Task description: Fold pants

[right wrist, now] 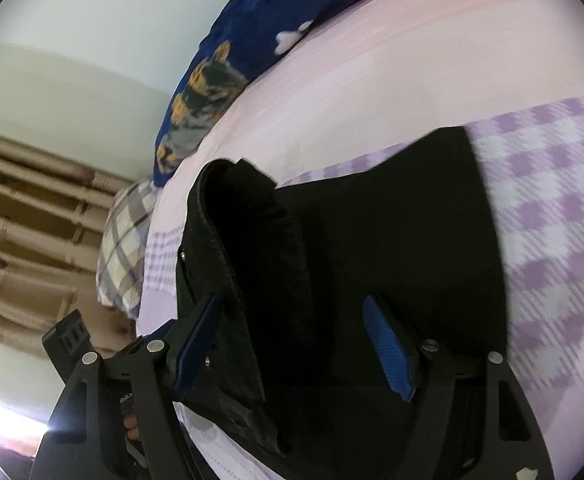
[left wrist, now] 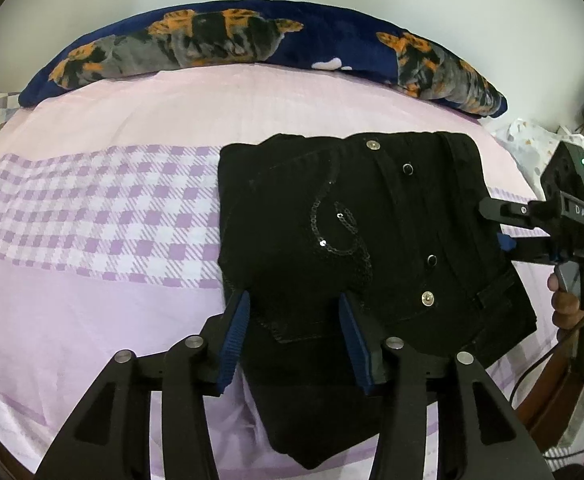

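Black pants (left wrist: 348, 232) with sequin trim and metal buttons lie folded into a compact stack on the pink and purple bed sheet (left wrist: 91, 208). My left gripper (left wrist: 294, 320) is open, its blue-padded fingers straddling the near edge of the stack. My right gripper (left wrist: 496, 226) comes in from the right, fingers apart at the stack's right edge. In the right wrist view the right gripper (right wrist: 292, 344) is open around the thick folded edge of the pants (right wrist: 372, 220), which fills the gap between the pads.
A navy blanket with orange and grey dog print (left wrist: 251, 40) lies along the far side of the bed. A plaid pillow (right wrist: 123, 240) and beige curtains (right wrist: 23, 220) show beyond the bed. A wooden bed frame edge (left wrist: 552, 400) and cable are at the right.
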### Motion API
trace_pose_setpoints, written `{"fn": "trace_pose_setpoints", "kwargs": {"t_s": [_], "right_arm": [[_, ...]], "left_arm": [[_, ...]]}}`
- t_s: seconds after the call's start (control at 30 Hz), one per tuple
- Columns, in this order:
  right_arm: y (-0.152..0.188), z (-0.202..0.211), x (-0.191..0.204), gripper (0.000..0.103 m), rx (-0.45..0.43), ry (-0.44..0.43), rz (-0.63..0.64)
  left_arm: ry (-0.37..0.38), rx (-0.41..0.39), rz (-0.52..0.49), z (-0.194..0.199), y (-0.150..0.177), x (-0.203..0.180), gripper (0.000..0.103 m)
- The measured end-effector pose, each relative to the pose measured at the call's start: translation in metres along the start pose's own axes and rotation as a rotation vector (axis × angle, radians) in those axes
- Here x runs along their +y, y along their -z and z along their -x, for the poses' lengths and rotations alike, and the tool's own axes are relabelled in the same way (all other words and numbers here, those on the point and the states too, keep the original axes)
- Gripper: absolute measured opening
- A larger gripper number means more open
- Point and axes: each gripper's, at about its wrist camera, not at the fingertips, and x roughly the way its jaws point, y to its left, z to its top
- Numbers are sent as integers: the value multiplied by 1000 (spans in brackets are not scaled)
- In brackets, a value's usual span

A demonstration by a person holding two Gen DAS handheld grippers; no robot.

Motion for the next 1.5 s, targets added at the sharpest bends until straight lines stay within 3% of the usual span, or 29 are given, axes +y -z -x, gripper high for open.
{"fn": "trace_pose_setpoints", "kwargs": {"t_s": [0.27, 0.5, 0.7, 0.87, 1.17, 1.5], "right_arm": [[-4, -14, 8, 69, 22, -33, 23], [3, -29, 16, 33, 58, -68, 12], [6, -18, 32, 17, 13, -42, -38], [10, -7, 57, 15, -15, -4, -18], [11, 19, 85, 14, -51, -44, 9], [11, 51, 49, 13, -120, 0, -60]], "left_arm": [[12, 15, -1, -9, -3, -5, 52], [0, 10, -14, -11, -4, -6, 55], [2, 8, -15, -11, -5, -6, 55], [27, 10, 7, -5, -4, -2, 55], [27, -41, 21, 17, -4, 0, 55], [31, -34, -4, 19, -6, -8, 55]]}}
